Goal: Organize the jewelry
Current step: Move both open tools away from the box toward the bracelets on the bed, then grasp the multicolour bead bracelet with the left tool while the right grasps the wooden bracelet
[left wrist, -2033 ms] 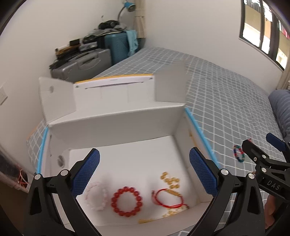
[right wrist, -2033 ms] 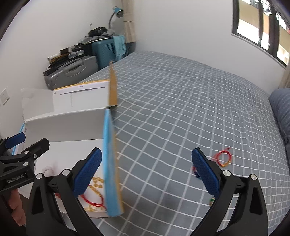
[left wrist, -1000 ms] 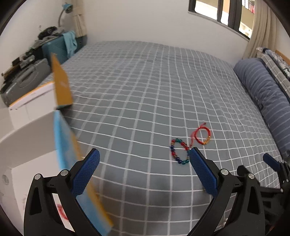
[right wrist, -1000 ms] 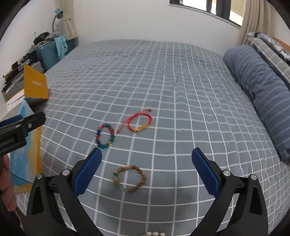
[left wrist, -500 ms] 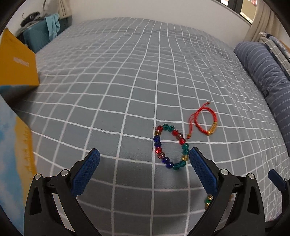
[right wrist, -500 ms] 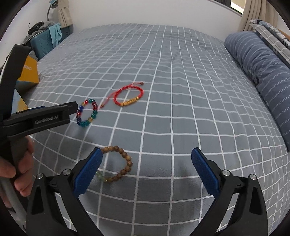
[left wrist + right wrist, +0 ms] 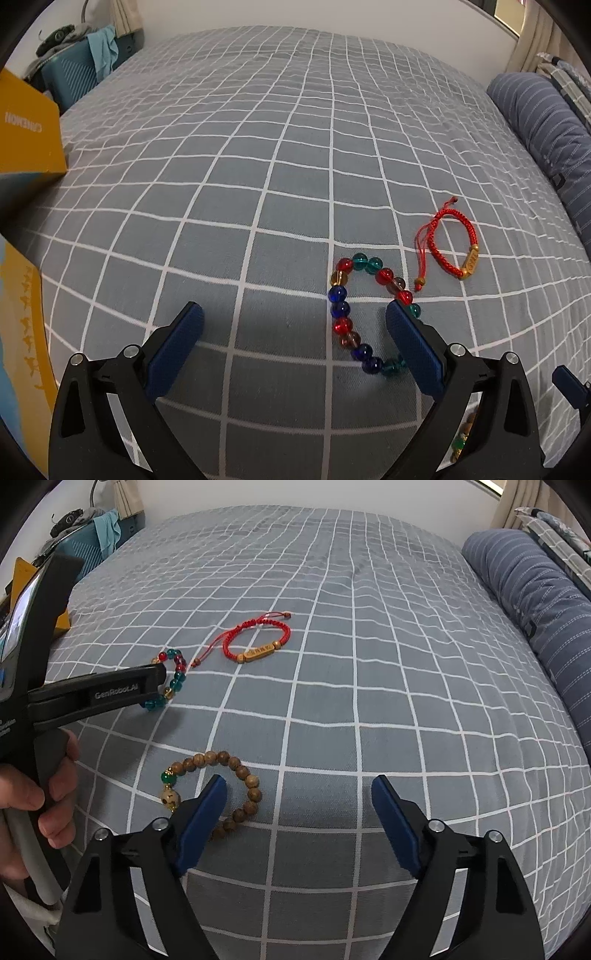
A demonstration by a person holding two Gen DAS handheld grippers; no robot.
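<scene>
Left claw (image 7: 291,325) gapes over the glass-bead bracelet (image 7: 354,314) at your three o'clock; right claw (image 7: 297,797), jaws just narrowing yet empty, straddles the wooden bracelet (image 7: 218,786) at nine. Off-centre, you'll pinch bedspread (image 7: 258,147) or flick beads.

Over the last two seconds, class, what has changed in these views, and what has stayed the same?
Both grippers swung away from the white box to the bed and came down over the bracelets. The left gripper, open, now straddles one side of the multicoloured glass-bead bracelet. The right gripper has just been closing, one side of the wooden bead bracelet between its jaws, not yet pinched. The three bracelets, including the red cord bracelet, lie unmoved on the checked bedspread.
</scene>
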